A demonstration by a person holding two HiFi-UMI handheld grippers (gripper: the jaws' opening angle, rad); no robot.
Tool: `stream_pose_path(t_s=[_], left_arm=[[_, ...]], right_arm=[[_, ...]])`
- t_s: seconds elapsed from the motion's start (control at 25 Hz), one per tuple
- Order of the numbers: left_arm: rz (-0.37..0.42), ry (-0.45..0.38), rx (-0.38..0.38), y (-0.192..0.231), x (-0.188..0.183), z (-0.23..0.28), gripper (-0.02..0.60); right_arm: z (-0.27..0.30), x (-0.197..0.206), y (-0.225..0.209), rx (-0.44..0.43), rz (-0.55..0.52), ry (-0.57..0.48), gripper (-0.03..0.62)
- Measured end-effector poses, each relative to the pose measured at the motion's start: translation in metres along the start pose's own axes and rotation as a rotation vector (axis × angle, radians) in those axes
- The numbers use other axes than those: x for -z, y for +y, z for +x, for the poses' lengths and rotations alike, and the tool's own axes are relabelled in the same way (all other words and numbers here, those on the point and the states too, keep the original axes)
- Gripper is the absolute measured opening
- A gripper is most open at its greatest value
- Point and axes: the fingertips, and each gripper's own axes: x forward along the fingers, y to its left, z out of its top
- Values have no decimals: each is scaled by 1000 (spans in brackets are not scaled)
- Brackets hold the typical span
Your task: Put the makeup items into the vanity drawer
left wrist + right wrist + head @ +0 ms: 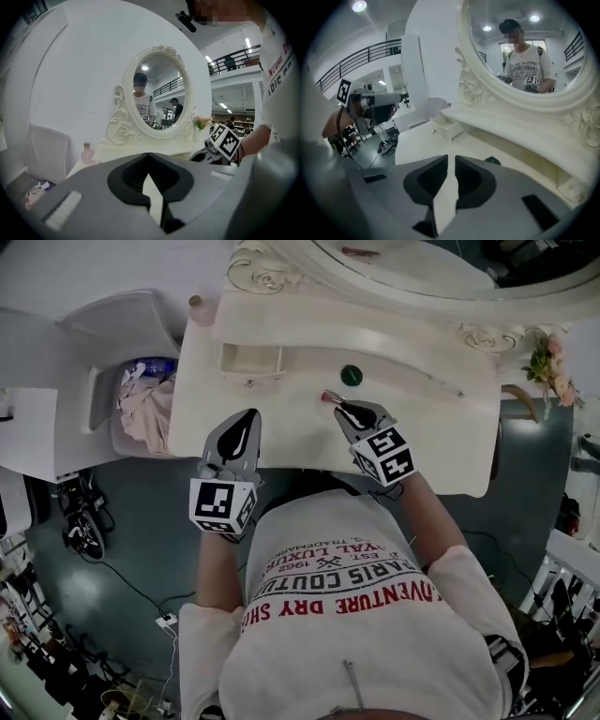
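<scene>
An oval mirror point(158, 91) in a scrolled cream frame reflects a person — flowers point(553, 367) stand at its right, a pink bottle point(87, 153) at its left. Nearby, a white container point(101, 395) holds what may be crumpled cloth point(150, 413); cables point(122, 577) trail across the grey floor point(150, 521).

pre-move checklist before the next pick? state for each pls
1. Drawer open: ok.
2. Left hand-held gripper free: ok. Its jaws are together, with nothing between them.
3. Right hand-held gripper free: ok. Its jaws stand a narrow gap apart, with nothing between them.
4. Right jaws wide enough for a pick: not ok. They probably need to open more.
5. Green item reachable: ok. It lies alone on the vanity top, just past the right tips.
6. Pink item identified: cannot tell. It is small, lies at the right tips, and does not show in the right gripper view.
</scene>
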Motion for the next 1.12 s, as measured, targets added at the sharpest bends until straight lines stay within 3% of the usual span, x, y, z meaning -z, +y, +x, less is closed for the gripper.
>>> stream_pose_path(t_s=[0.12,0.24,0.72,1.12], left_arm=[[-22,29,-15,4,12,8,11],[-39,54,-25,6,23,14,11],[-95,113,-73,23,49,20,11],[-88,105,-74,32,41,28,11]], right_arm=[[17,18,-7,-24,-11,75,20],[32,34,-12,-48,-16,141,78],[71,61,-28,-59,-120,300,92],[77,59,-30,-54,-155,311,54]])
